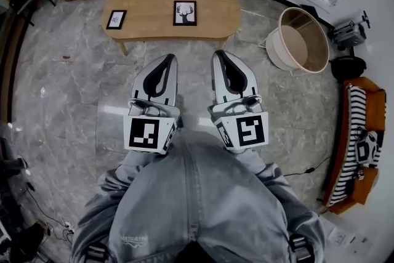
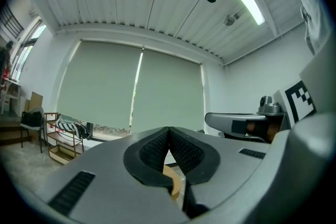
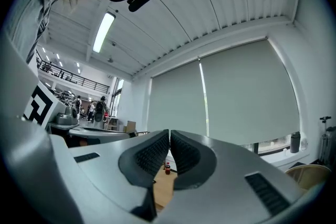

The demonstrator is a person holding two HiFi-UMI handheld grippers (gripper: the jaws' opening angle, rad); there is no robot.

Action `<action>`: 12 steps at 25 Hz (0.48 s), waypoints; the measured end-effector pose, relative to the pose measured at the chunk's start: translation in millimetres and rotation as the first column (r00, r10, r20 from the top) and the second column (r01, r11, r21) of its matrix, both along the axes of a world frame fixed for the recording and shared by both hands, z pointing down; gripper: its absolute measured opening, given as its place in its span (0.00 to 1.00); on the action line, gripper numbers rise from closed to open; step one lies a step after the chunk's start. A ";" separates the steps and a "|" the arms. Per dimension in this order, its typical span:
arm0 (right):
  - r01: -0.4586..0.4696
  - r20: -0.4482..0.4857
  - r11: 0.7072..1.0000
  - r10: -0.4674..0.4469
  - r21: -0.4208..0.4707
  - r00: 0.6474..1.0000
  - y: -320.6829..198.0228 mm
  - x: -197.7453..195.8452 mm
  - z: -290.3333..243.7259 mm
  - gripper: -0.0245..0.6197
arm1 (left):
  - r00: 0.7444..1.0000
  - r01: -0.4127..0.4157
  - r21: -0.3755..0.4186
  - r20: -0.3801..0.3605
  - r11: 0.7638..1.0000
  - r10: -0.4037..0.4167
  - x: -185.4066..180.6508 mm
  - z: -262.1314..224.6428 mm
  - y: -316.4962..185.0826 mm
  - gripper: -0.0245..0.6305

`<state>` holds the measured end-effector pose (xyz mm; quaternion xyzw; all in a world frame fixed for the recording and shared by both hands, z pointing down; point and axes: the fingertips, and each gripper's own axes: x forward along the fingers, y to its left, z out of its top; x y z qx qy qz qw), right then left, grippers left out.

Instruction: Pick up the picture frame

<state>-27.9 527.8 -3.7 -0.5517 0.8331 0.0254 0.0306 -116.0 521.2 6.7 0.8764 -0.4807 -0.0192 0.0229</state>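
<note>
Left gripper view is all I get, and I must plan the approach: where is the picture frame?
Observer: There are two on the oval light wooden table. A black-framed antler print sits near its middle, and a smaller black-framed picture sits toward its left end.
Operator: Is my left gripper over the table?
Observer: No. In the head view the left gripper is above the grey stone floor, short of the table's near edge.
Operator: And the right gripper?
Observer: The right gripper is alongside, also short of the table. Its jaws are together with nothing between them.
</note>
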 end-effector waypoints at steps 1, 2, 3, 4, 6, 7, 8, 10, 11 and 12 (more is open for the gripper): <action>-0.005 -0.002 1.000 0.005 -0.002 1.000 -19.1 -1.0 0.3 0.09 | 1.000 -0.008 -0.004 0.002 1.000 0.008 -1.2 1.6 -20.0 0.06; -0.012 -0.003 1.000 0.012 -0.005 1.000 -37.1 -1.4 0.5 0.09 | 1.000 -0.017 -0.010 0.003 1.000 0.017 -2.0 3.0 -39.3 0.07; -0.020 -0.003 1.000 0.020 -0.007 1.000 -54.2 -1.7 0.9 0.09 | 1.000 -0.028 -0.015 0.002 0.999 0.028 -2.8 4.1 -57.9 0.07; -0.028 -0.002 1.000 0.028 -0.010 1.000 -70.8 -2.0 1.4 0.09 | 0.999 -0.039 -0.017 0.001 0.999 0.039 -3.9 4.7 -75.8 0.07; -0.044 0.004 0.999 0.044 -0.017 0.999 -101.0 -1.6 3.3 0.09 | 0.998 -0.060 -0.017 -0.004 0.998 0.060 -5.4 4.6 -108.2 0.07; -0.054 0.007 0.998 0.054 -0.021 0.999 -113.8 -0.5 4.3 0.09 | 0.997 -0.075 -0.018 -0.007 0.997 0.075 -4.9 4.5 -121.7 0.07; -0.066 0.007 0.998 0.066 -0.025 0.998 -124.7 1.3 5.2 0.09 | 0.996 -0.091 -0.021 -0.009 0.996 0.091 -3.6 4.9 -133.4 0.07; -0.087 0.006 0.996 0.087 -0.033 0.996 -142.1 5.4 5.9 0.09 | 0.993 -0.120 -0.033 -0.013 0.992 0.120 -0.4 7.1 -152.9 0.07; -0.093 0.006 0.995 0.094 -0.037 0.996 -149.5 7.1 6.0 0.09 | 0.992 -0.130 -0.039 -0.014 0.991 0.129 0.7 8.6 -161.5 0.07; -0.097 0.005 0.994 0.098 -0.040 0.995 -156.3 8.2 6.4 0.09 | 0.991 -0.136 -0.045 -0.015 0.990 0.135 1.5 10.3 -169.5 0.07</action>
